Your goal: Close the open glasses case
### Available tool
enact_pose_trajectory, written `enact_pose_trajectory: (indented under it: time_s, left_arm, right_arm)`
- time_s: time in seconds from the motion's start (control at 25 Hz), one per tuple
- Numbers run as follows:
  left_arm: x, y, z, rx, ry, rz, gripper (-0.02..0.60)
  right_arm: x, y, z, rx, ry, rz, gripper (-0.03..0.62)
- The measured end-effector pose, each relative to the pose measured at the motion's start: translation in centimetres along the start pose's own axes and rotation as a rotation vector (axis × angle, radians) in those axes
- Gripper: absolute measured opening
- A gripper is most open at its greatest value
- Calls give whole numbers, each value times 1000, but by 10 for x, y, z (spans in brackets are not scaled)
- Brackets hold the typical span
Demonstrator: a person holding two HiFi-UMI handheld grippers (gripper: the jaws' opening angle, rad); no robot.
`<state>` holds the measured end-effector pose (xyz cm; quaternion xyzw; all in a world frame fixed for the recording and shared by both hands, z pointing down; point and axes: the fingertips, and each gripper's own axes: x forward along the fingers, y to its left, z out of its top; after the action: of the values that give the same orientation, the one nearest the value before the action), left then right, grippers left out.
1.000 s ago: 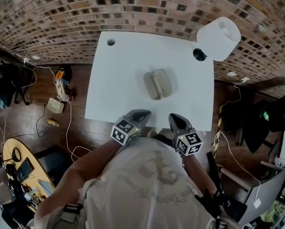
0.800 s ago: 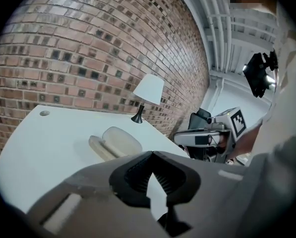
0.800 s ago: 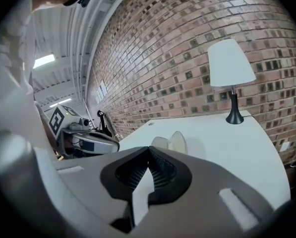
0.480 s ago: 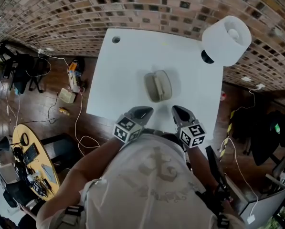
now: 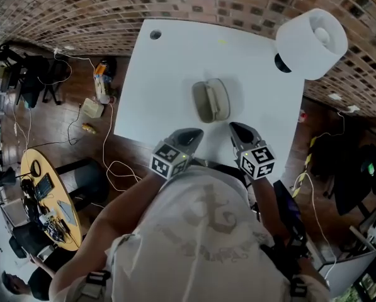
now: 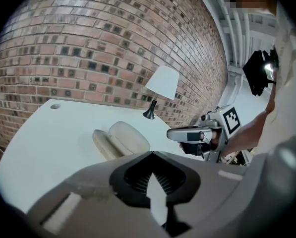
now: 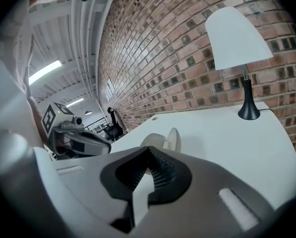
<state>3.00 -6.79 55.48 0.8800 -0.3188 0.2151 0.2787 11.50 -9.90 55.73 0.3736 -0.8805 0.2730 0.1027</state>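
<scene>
Case (image 5: 211,100) lay open mid-table (image 5: 162,74), ahead of both tongs, untouched. Left tongs (image 5: 189,134) and right tongs (image 5: 239,129) were clenched and empty at the near edge. Best bet: pin one half, nudge the other over the hinge slowly so the case didn't skid.

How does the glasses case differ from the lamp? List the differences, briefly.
The glasses case lies low and open near the middle of the table; the lamp stands upright at its far right corner. The glasses case is beige all over; the lamp has a white shade on a black base. Both rest on the same white table.
</scene>
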Motion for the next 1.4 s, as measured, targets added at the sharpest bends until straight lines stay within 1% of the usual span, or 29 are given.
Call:
enact_pose_trajectory:
  time_s: [0.4, 0.52, 0.56, 0.68, 0.72, 0.8, 0.88, 1.0, 1.12, 1.28, 1.32, 1.4]
  left_arm:
    - [16, 25, 11, 10, 3, -20, 5]
    - [19, 34, 11, 17, 10, -17, 5]
    - [19, 37, 11, 15, 13, -14, 5]
    - [20, 42, 14, 5, 15, -9, 5]
    - [20, 43, 15, 3, 13, -8, 5]
    - [18, 45, 16, 0, 10, -6, 5]
    - [14, 48, 16, -8, 8, -2, 5]
    - [6, 54, 12, -23, 7, 14, 5]
    - [-2, 62, 6, -40, 8, 36, 5]
    - [-8, 66, 4, -54, 3, 53, 5]
    - [-9, 67, 4, -56, 2, 56, 5]
    - [-11, 69, 5, -59, -1, 59, 5]
  right_arm:
    - [14, -20, 5, -7, 38, -55, 8]
    - [19, -28, 12, -4, 29, -62, 11]
    - [22, -31, 14, 2, 26, -60, 37]
    - [37, -45, 11, 26, 61, -68, 159]
    - [43, -50, 9, 37, 77, -71, 180]
    - [55, -59, 7, 65, 97, -74, 189]
    - [65, -69, 8, 115, 98, -73, 196]
    - [80, -84, 8, 210, 102, -64, 243]
    - [97, -90, 1, 254, 141, -39, 265]
    - [110, -92, -10, 346, 192, 9, 268]
    - [112, -93, -11, 356, 200, 13, 268]
    - [112, -94, -11, 339, 219, 7, 268]
